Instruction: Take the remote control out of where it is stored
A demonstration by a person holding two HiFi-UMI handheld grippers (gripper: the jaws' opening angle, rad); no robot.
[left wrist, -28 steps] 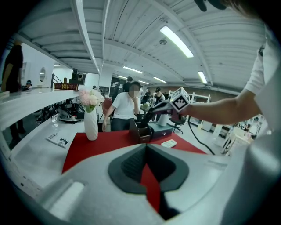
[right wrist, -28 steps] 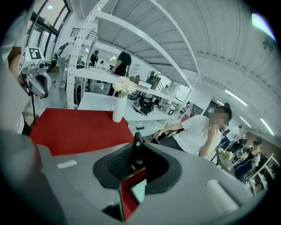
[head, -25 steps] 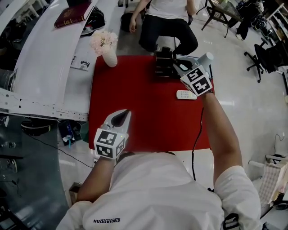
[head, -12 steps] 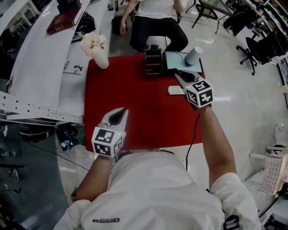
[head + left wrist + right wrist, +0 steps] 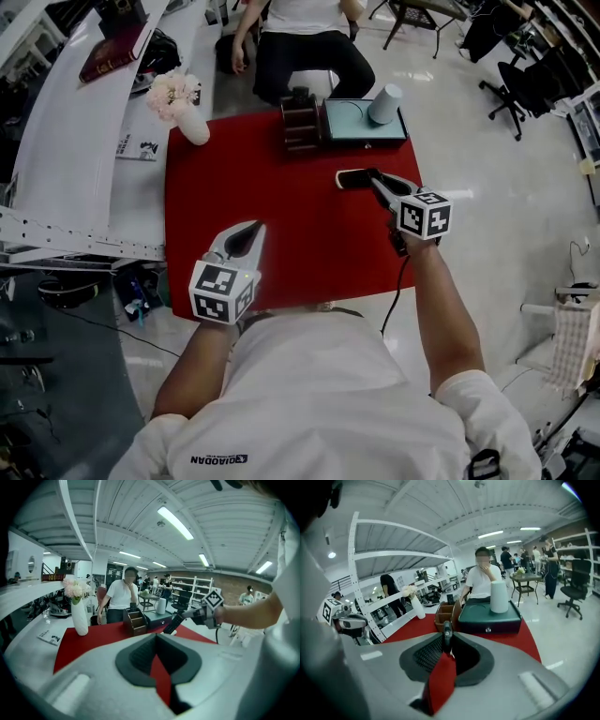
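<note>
My right gripper [image 5: 377, 181] is shut on a black remote control [image 5: 352, 177], which it holds above the right side of the red cloth [image 5: 244, 187]. In the right gripper view the remote [image 5: 446, 633] shows end-on, pinched between the pads. The left gripper view shows it as a dark bar [image 5: 171, 623] sticking out of the right gripper [image 5: 186, 616]. The brown wooden organizer [image 5: 300, 120] stands apart from it at the cloth's far edge. My left gripper [image 5: 247, 235] hovers shut and empty over the near left of the cloth.
A dark green box [image 5: 361, 122] with a white cup [image 5: 385, 103] stands right of the organizer. A white vase of flowers [image 5: 179, 101] is at the far left corner. A person [image 5: 302, 42] sits beyond the table. A white counter [image 5: 84, 141] runs along the left.
My right gripper has drawn back from the organizer toward me with the black remote in it. The white remote seen lying on the cloth earlier is now hidden beneath it. The left gripper has stayed put.
</note>
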